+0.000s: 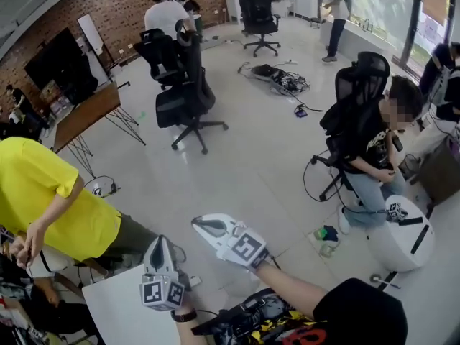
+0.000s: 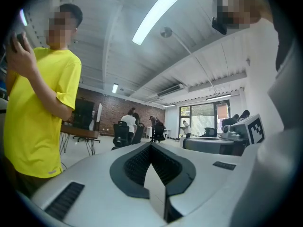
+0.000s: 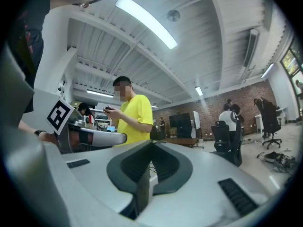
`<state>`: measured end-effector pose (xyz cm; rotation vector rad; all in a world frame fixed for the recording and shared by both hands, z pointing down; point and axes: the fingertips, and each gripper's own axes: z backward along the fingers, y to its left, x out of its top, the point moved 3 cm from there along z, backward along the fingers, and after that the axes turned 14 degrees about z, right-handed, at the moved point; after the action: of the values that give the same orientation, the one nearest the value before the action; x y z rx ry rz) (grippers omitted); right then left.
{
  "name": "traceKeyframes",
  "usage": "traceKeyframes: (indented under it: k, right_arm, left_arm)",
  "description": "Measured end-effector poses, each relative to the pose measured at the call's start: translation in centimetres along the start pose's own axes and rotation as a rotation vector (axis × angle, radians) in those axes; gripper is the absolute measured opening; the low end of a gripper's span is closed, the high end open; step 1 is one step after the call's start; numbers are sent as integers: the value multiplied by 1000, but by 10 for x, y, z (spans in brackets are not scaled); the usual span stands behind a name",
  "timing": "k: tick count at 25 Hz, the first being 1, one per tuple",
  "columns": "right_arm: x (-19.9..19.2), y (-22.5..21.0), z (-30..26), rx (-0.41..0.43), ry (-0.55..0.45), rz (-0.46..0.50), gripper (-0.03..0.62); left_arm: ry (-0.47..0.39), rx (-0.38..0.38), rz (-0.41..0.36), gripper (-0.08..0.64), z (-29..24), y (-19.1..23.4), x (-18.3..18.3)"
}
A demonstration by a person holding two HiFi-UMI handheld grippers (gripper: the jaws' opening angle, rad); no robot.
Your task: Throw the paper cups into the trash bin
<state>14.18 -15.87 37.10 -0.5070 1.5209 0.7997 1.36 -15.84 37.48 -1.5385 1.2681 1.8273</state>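
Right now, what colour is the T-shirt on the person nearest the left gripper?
Yellow T-shirt; clearest in left gripper view.

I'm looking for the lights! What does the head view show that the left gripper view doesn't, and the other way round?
Only the head view shows the tangle of cables on the floor. Only the left gripper view shows the long ceiling light. Both show the person in the yellow shirt and the right gripper.

Both closed: left claw (image 1: 159,243), right claw (image 1: 200,223)

No readable text or labels.
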Motion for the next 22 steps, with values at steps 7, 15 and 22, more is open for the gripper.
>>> traceKeyframes:
  k: [7,15,22]
  right_arm:
    - [45,91,-40,243,-109,-13,3]
    - [82,222,-88,480,-131,-27,3]
    - [78,290,-88,637,-158,9,3]
  left_arm:
    - [-111,222,-23,0,103,29,37]
    - [-161,419,-50,0,225,70,67]
    - [-203,542,27,0,293,86,48]
